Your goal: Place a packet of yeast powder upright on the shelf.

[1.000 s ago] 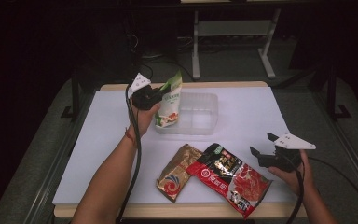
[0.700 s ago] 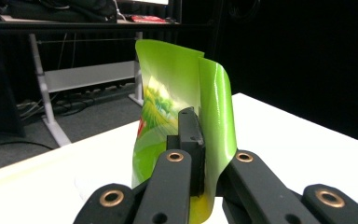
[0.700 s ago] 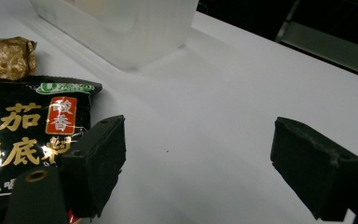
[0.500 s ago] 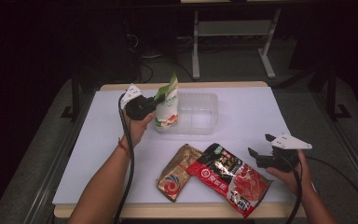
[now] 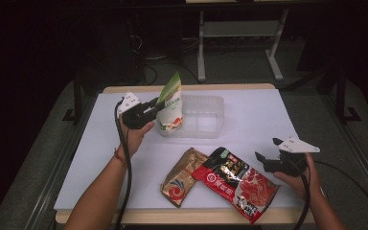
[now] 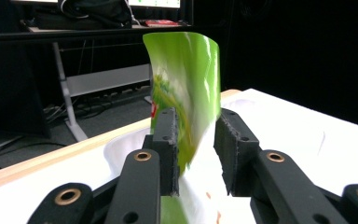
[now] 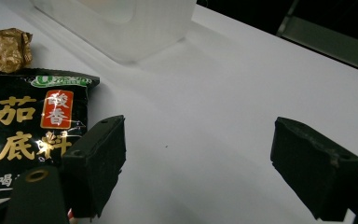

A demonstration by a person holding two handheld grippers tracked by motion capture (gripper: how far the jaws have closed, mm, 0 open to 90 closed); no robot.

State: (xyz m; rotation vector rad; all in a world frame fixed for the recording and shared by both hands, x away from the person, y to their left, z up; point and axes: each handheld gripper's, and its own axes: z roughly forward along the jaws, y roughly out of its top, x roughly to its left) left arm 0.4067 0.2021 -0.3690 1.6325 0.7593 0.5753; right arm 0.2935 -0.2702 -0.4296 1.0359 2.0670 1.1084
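A green and white stand-up pouch [image 5: 170,112] stands upright in the left end of a clear plastic container [image 5: 206,117]. My left gripper [image 5: 154,108] reaches in from the left and is shut on the pouch's upper body. In the left gripper view the pouch [image 6: 186,79] fills the gap between the two pads of my left gripper [image 6: 196,149]. My right gripper [image 5: 263,160] is open and low over the table at the right, just right of a red and black packet [image 5: 237,182]. The right gripper view has that packet [image 7: 23,126] beside the left jaw of my right gripper [image 7: 200,172], with nothing between the jaws.
A gold packet [image 5: 181,176] lies flat left of the red one, near the table's front edge. The container [image 7: 121,28] is at the top of the right gripper view, with the gold packet [image 7: 2,49] to its left. White table [image 5: 268,115] surrounds them; dark floor and a metal stand lie beyond.
My left gripper has moved left and slightly nearer with the pouch, which now stands more upright at the container's left end. The right gripper has stayed nearly still.
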